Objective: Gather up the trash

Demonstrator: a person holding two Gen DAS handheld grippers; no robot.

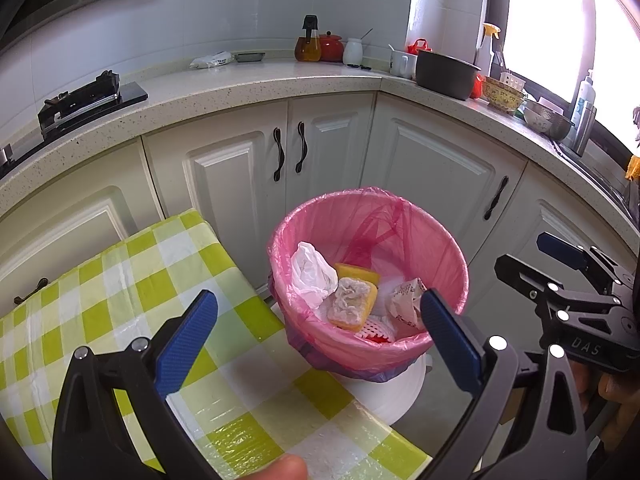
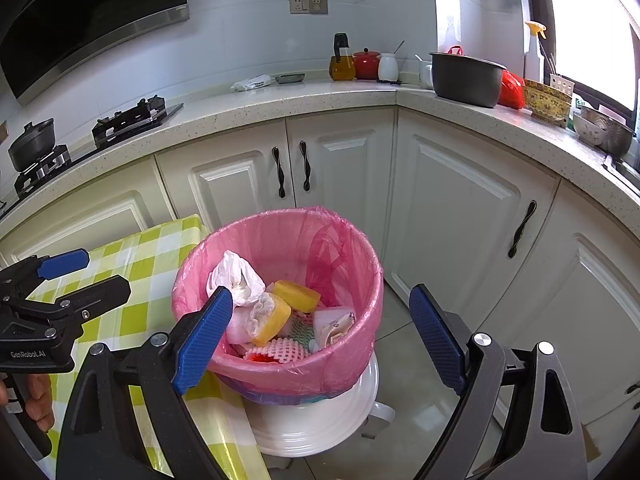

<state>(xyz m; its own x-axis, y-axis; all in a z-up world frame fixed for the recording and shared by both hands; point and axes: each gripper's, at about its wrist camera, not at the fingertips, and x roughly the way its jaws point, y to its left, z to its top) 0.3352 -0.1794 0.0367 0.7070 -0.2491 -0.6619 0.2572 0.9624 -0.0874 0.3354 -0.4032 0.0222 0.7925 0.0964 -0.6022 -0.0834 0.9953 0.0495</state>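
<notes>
A white trash bin lined with a pink bag [image 1: 432, 236] [image 2: 256, 236] stands on the floor beside the table. Inside lie a crumpled white plastic bag [image 1: 310, 272] [image 2: 236, 276], two yellow sponges [image 1: 354, 304] [image 2: 296, 294], crumpled paper [image 1: 406, 300] [image 2: 334, 326] and white foam netting [image 2: 280, 348]. My left gripper [image 1: 320, 336] is open and empty, above the table edge, facing the bin. It also shows in the right wrist view [image 2: 92, 270]. My right gripper [image 2: 320, 336] is open and empty above the bin. It also shows in the left wrist view [image 1: 528, 254].
A table with a green-and-white checked cloth [image 1: 120, 288] [image 2: 132, 256] stands left of the bin. White cabinets [image 1: 432, 168] and an L-shaped countertop [image 1: 240, 84] lie behind, with a gas hob [image 1: 80, 100], a dark pot [image 1: 444, 72], bowls and bottles.
</notes>
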